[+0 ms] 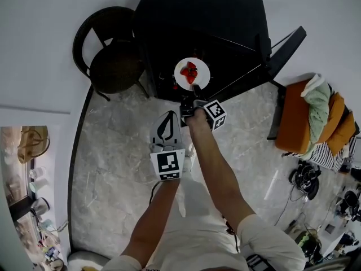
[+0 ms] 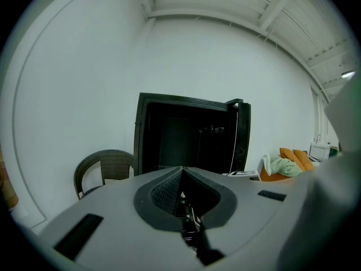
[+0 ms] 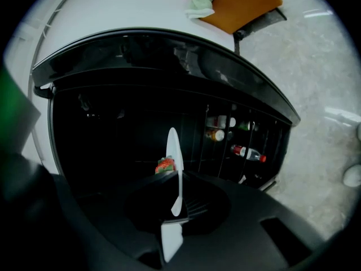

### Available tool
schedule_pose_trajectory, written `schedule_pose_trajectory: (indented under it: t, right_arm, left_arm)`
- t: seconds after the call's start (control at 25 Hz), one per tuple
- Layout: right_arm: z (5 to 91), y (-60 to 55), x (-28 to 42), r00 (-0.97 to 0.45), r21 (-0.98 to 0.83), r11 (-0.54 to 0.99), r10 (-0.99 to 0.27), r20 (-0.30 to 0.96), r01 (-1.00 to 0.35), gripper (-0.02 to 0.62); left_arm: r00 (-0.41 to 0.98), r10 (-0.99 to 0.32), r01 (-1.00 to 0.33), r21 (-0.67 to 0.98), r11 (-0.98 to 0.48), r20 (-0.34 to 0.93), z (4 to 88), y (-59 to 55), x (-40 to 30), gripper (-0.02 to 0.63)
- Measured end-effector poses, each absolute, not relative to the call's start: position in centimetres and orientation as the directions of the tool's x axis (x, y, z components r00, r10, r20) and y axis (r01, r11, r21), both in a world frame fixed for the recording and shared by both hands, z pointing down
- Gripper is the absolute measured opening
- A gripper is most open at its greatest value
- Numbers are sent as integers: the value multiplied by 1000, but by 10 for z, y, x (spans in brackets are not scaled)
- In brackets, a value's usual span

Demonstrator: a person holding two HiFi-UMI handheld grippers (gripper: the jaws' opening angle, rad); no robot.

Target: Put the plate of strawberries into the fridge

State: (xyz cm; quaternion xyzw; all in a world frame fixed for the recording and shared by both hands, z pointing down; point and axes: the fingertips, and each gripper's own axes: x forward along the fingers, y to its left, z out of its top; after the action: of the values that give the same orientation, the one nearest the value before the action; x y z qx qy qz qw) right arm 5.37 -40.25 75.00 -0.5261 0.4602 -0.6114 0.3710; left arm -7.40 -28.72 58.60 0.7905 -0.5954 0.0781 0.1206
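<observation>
The plate [image 1: 202, 66] of strawberries [image 1: 189, 73] was held at the open mouth of the black fridge [image 1: 214, 16], its near rim pinched between the jaws of the right gripper [image 1: 192, 97]. From that gripper's view it was seen edge-on against the dark interior, with bottles [image 3: 246, 151] to the right. The left gripper [image 1: 167, 117] was held back over the stone floor [image 1: 113, 151], jaws pressed together on nothing. A wicker chair [image 1: 113, 64] stood just beside the fridge.

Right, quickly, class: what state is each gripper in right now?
Left gripper: closed, nothing held.
Right gripper: closed on the rim of the plate of strawberries.
</observation>
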Motion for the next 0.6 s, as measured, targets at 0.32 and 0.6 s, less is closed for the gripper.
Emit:
schedule_pose_trajectory:
  t: [0.32,0.6]
  right_arm:
    - [763,-418,59,-147,-932,-359,-925,349,46,18]
    - [777,-437,65,-123,-935,-354,-930,348,36,18]
  left_arm:
    - [264,-927,-963,124,-239,267,589,-291,-75,3]
    - [277,-923,-960,122,-253,269,590,-292,-71,3]
